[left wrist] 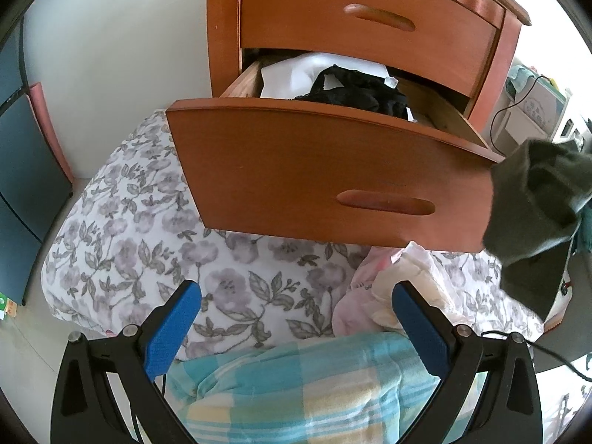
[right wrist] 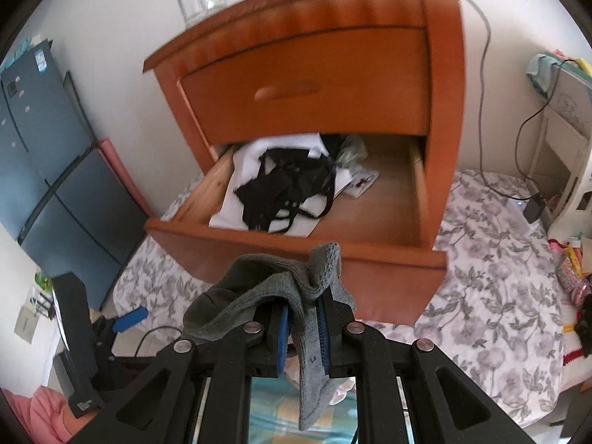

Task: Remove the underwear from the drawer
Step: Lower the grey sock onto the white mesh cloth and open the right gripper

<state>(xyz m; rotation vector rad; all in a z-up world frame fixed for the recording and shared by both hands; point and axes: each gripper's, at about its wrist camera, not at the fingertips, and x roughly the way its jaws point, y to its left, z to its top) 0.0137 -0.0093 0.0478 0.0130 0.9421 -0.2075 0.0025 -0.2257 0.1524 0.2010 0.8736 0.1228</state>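
Floral bedding (right wrist: 492, 296) lies under the open drawer (right wrist: 296, 259). Right tool (right wrist: 301, 318) pinches grey underwear (right wrist: 266, 288); left tool (left wrist: 296, 318) gapes empty.

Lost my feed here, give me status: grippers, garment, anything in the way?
Right gripper shut on grey garment, clear of open drawer. Left gripper open, empty. Black underwear left in drawer. Nothing blocking.

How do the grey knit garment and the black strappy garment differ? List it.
The grey knit garment hangs outside the drawer, pinched in the right gripper; the black strappy garment lies inside the open wooden drawer, on white fabric. Grey is thick knit; black is thin, lacy. Both are crumpled.
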